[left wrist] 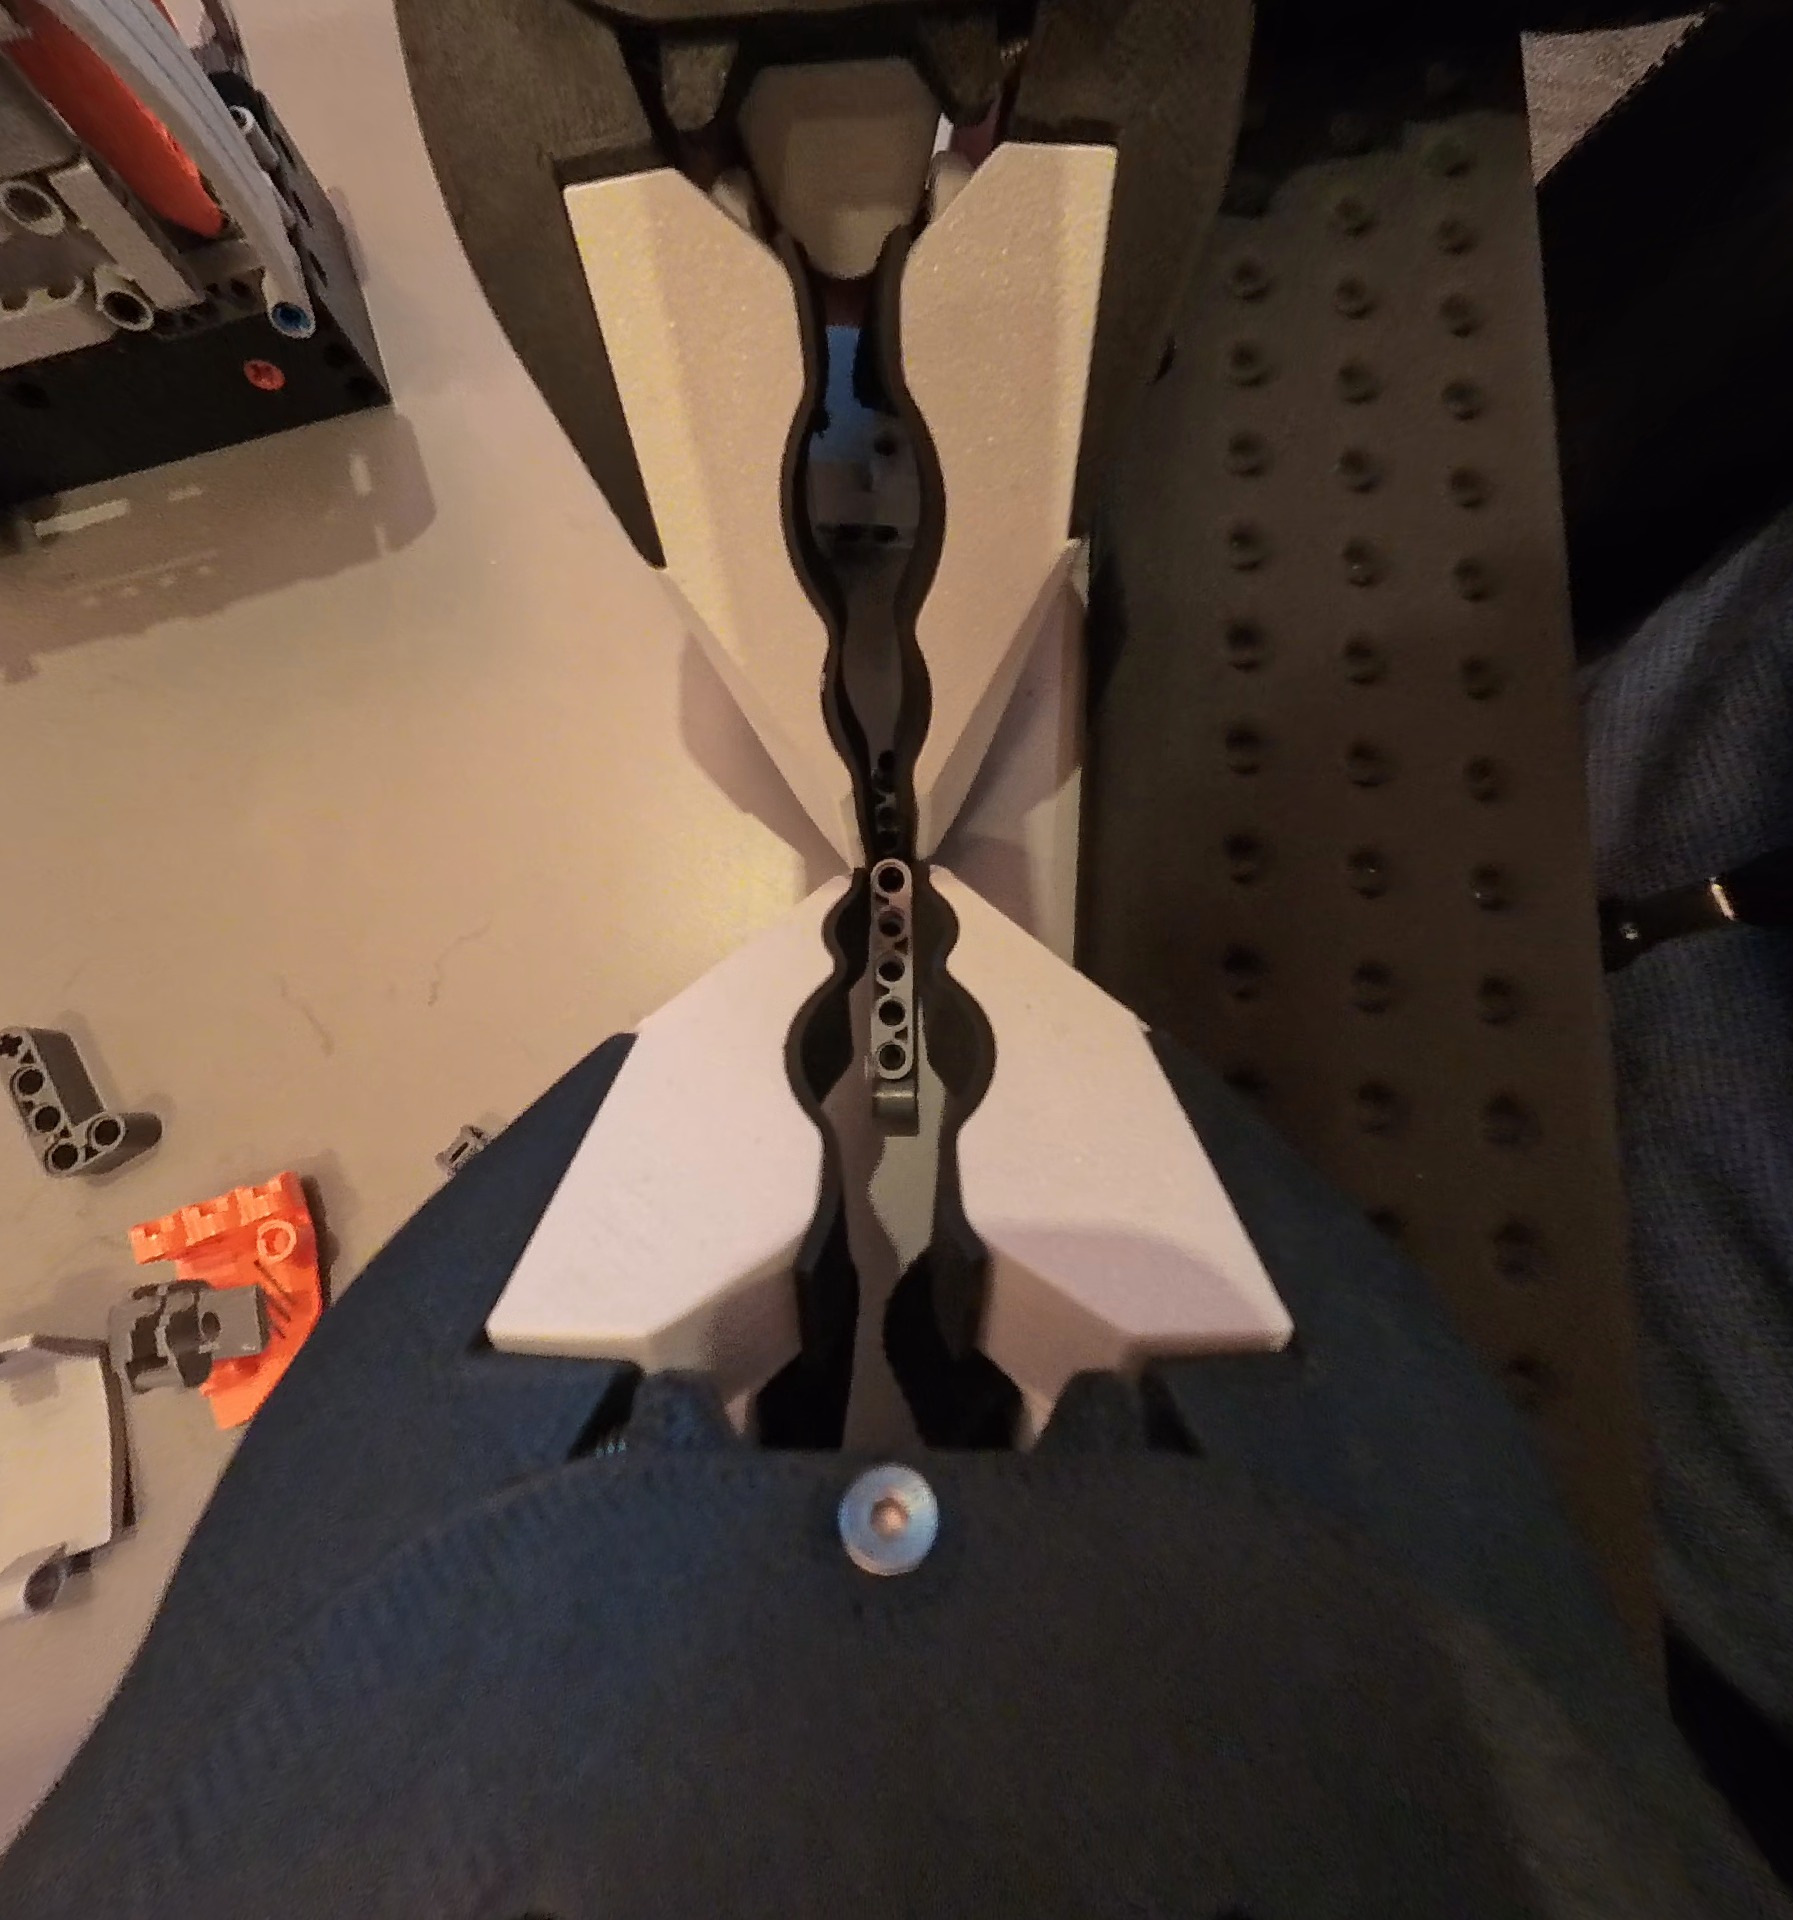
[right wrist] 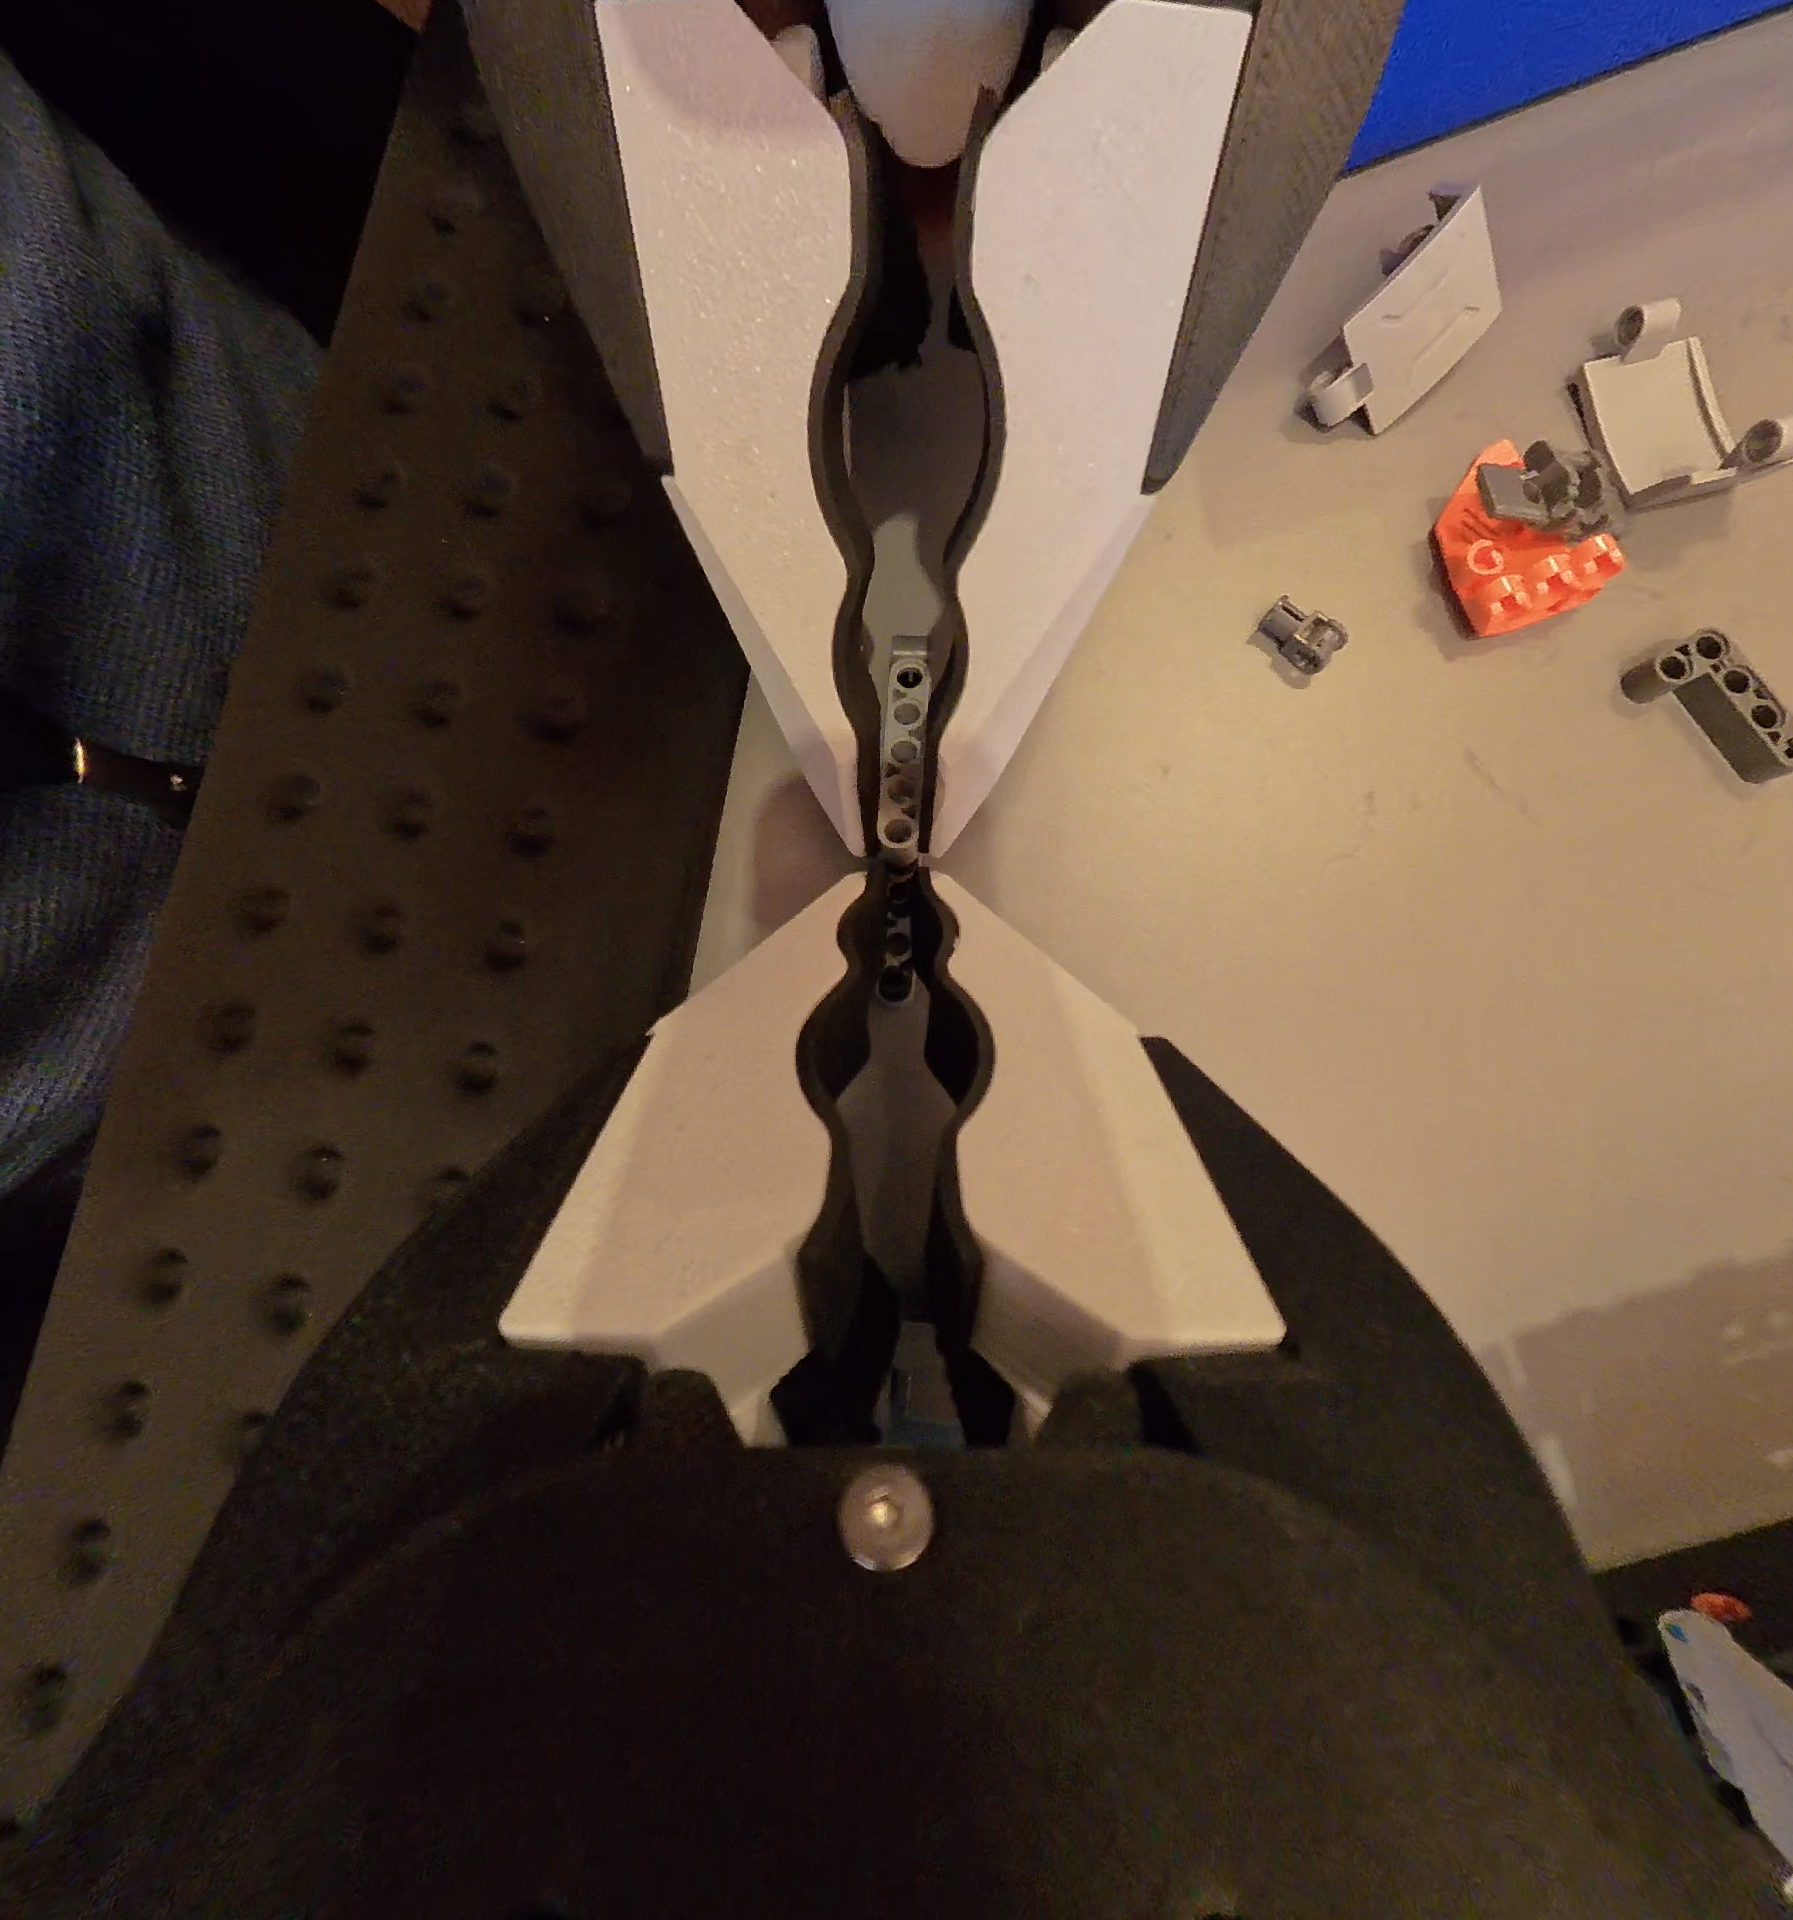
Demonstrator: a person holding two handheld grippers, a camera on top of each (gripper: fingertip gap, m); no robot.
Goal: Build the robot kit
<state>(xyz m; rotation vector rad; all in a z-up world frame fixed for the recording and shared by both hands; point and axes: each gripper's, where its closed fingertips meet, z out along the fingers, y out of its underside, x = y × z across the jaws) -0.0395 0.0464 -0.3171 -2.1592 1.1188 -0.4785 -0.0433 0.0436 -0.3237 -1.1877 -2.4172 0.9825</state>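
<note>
two grippers tip to tip above a pale table [left wrist: 248,831]. left gripper [left wrist: 890,883] pinching a grey holed beam [left wrist: 894,977]; right gripper [right wrist: 897,883] pinching a darker holed beam [right wrist: 898,935]. beam ends touching, seemingly mid-join; likely needing hole alignment. loose grey and orange pieces [right wrist: 1515,561] well apart.

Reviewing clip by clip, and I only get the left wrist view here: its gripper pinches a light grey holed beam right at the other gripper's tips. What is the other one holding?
Observer: The right gripper is shut on a dark holed beam, in line with the light grey beam.
Operator: Any loose parts that I miss?
Observer: A second white panel lies beyond the curved white one.
Operator: Anything past the table?
Observer: A blue surface borders its far edge.
</note>
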